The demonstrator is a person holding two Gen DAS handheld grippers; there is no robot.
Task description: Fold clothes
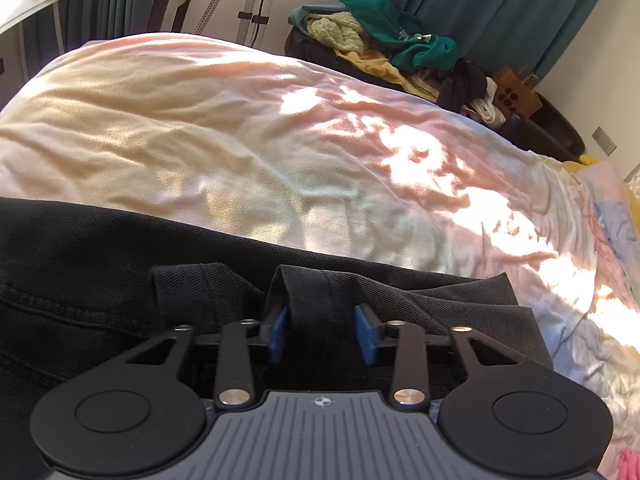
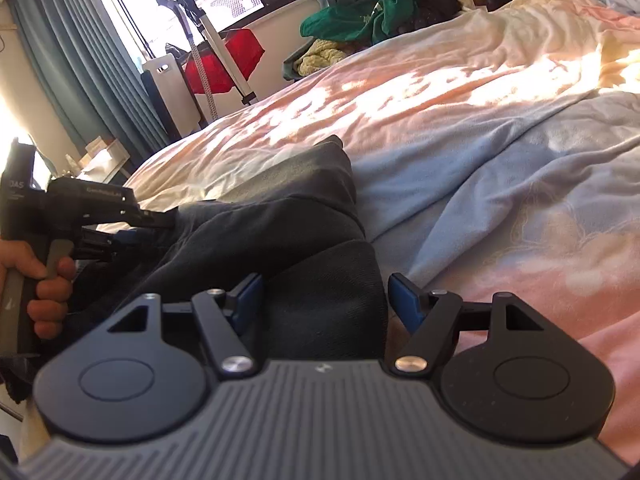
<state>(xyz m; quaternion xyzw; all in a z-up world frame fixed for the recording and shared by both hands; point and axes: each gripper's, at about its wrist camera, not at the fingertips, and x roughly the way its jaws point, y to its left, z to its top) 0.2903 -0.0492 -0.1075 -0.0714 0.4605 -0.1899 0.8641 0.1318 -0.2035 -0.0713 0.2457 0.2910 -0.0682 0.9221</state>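
Black trousers [image 1: 100, 272] of twill-like cloth lay at the near edge of a bed [image 1: 240, 140] with pale, sunlit bedding, bunched into thick folds with 2 belt loops standing up. The left gripper [image 1: 323, 332] was narrow, its blue pads [image 1: 279, 332] closed on a raised fold by 1 loop. In the right wrist view, the right gripper [image 2: 324, 300] stood wide around a thick dark fold; the pads seemed not to press it, though the far ends were hidden.
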